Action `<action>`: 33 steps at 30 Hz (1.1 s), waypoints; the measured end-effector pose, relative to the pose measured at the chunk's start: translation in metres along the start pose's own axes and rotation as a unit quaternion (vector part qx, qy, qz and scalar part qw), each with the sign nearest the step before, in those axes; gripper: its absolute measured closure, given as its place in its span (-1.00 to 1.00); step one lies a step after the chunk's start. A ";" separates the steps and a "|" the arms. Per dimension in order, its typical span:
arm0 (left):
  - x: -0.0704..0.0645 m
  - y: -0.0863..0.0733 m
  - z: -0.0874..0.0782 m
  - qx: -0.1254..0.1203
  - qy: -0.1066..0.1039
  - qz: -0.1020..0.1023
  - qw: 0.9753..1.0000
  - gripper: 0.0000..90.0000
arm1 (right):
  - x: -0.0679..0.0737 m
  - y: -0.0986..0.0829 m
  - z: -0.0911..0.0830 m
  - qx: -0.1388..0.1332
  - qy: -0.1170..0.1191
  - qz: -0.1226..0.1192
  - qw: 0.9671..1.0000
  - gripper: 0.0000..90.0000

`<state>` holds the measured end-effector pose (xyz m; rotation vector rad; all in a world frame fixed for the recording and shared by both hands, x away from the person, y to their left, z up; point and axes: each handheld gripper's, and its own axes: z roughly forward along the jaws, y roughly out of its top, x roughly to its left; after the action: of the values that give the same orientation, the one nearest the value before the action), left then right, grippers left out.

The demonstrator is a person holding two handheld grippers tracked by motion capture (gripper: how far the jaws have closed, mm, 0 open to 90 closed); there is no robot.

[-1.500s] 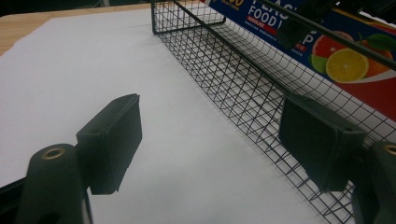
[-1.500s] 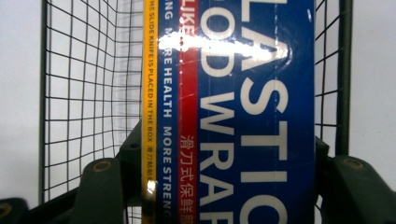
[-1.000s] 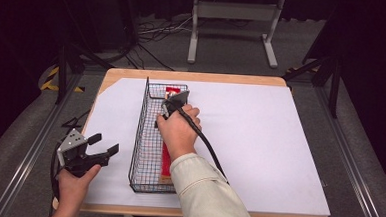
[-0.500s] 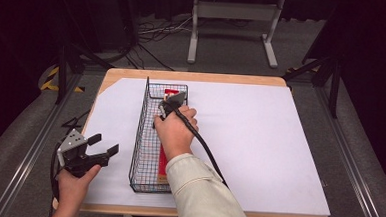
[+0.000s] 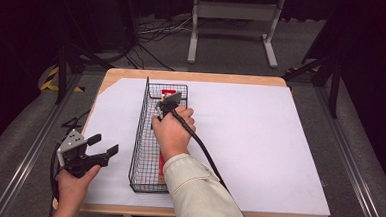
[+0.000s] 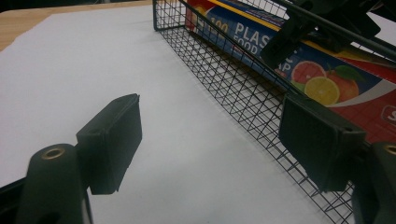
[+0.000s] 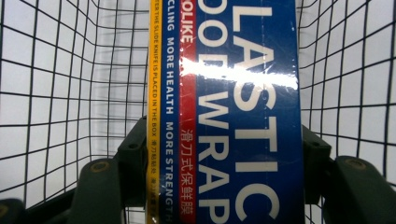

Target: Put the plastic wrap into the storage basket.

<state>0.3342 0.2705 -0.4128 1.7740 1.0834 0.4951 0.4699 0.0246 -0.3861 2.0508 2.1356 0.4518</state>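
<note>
A long, narrow black wire-mesh basket [image 5: 152, 136] stands on a smooth white paper sheet [image 5: 259, 142] that covers a light wooden table [image 5: 192, 77]. Inside the basket lies a long rectangular cardboard box of plastic food wrap [image 7: 233, 116], glossy and printed in blue, red and yellow, with large white lettering and a picture of citrus fruit on one face. The box runs along the basket's length, lying on its mesh floor.

The right gripper [image 5: 168, 103], a black two-jaw tool with a thick black cable trailing back over the person's pale sleeve, reaches down into the far half of the basket. In the right gripper view its two matte black jaws stand on either side of the box, one against the yellow edge and the other against the blue face, clenched on the box across its width. A bright glare streaks the shiny film on the box just beyond the jaws.

The left gripper [image 5: 96, 148], black with a grey three-cornered plate on top, is held just left of the basket's near end, above the paper. Its flat, square-padded jaws stand wide apart with nothing between them, and the left gripper view looks past them at the basket's gridded side wall.
</note>
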 end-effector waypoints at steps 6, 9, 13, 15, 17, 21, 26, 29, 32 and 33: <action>0.001 -0.001 0.000 0.000 -0.001 -0.001 1.000 -0.51 | 0.001 0.002 0.001 -0.001 -0.003 -0.004 1.000 -0.14; 0.000 0.000 0.000 0.000 -0.001 -0.003 1.000 -0.51 | 0.003 0.001 0.003 0.004 0.001 -0.003 1.000 -0.14; 0.000 0.000 0.000 0.001 -0.001 -0.001 1.000 -0.51 | 0.004 0.000 0.004 0.014 0.001 -0.001 1.000 -0.14; 0.000 0.000 0.000 0.001 -0.001 -0.001 1.000 -0.51 | 0.004 0.000 0.003 0.013 0.007 0.001 1.000 -0.16; 0.000 0.000 0.000 0.001 -0.001 0.000 1.000 -0.51 | 0.003 0.000 0.000 0.014 0.010 0.001 1.000 -0.14; -0.001 0.000 0.001 0.002 -0.002 0.001 1.000 -0.51 | 0.001 0.000 -0.004 0.021 0.003 0.003 1.000 -0.12; -0.001 0.000 0.001 0.001 -0.002 0.003 1.000 -0.51 | -0.003 -0.001 -0.006 0.025 -0.010 0.018 0.999 -0.12; -0.001 0.000 0.001 0.001 -0.002 0.003 1.000 -0.51 | -0.006 -0.001 -0.006 0.027 -0.007 0.024 0.999 -0.12; -0.001 0.000 0.001 0.001 -0.001 0.003 1.000 -0.51 | -0.005 0.000 -0.006 0.028 -0.005 0.022 0.999 -0.13; -0.001 0.000 0.000 0.001 -0.002 0.001 1.000 -0.51 | -0.005 0.000 -0.006 0.029 -0.003 0.020 0.999 -0.13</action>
<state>0.3341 0.2694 -0.4127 1.7774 1.0793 0.4932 0.4682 0.0189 -0.3812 2.1261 2.1328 0.3910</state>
